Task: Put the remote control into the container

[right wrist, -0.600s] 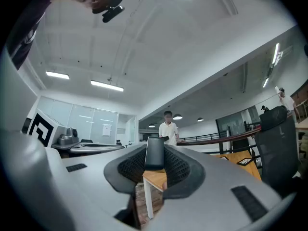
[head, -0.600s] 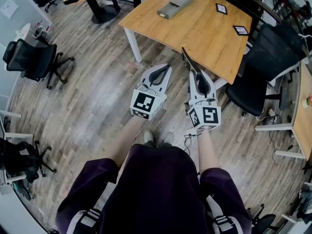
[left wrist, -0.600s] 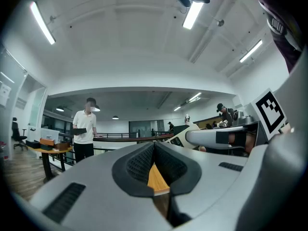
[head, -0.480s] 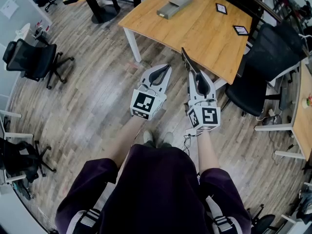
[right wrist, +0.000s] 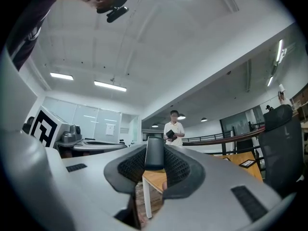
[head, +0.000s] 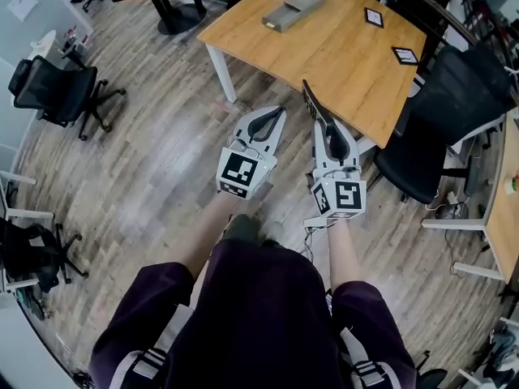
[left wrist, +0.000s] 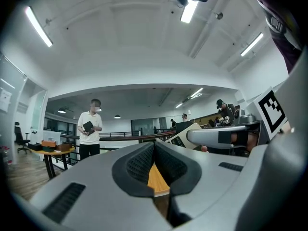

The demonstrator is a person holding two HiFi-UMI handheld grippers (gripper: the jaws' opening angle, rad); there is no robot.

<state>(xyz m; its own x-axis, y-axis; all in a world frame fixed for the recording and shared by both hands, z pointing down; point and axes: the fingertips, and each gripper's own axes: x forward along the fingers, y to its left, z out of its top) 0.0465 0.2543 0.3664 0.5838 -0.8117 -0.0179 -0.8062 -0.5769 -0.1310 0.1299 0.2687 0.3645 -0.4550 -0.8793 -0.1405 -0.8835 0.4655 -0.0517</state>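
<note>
My right gripper (head: pixel 317 113) is shut on the black remote control (head: pixel 309 100), whose end juts out past the fingertips toward the wooden table (head: pixel 340 47). In the right gripper view the remote control (right wrist: pixel 154 153) stands upright between the ribbed pads. My left gripper (head: pixel 276 117) is shut with nothing in it; in the left gripper view its pads (left wrist: pixel 139 163) meet at the tips. The grey container (head: pixel 290 10) lies on the far part of the table, well beyond both grippers, which hang over the wooden floor in front of the table's near edge.
Two black-and-white marker cards (head: pixel 373 16) lie on the table's right side. A black office chair (head: pixel 430 128) stands at the table's right, another (head: pixel 57 96) at the far left. A person (right wrist: pixel 173 129) holding a dark tablet stands beyond the table.
The head view has shifted slightly, so the table and chairs sit a little differently in the picture. Both grippers hold the same pose, the remote still in the right one.
</note>
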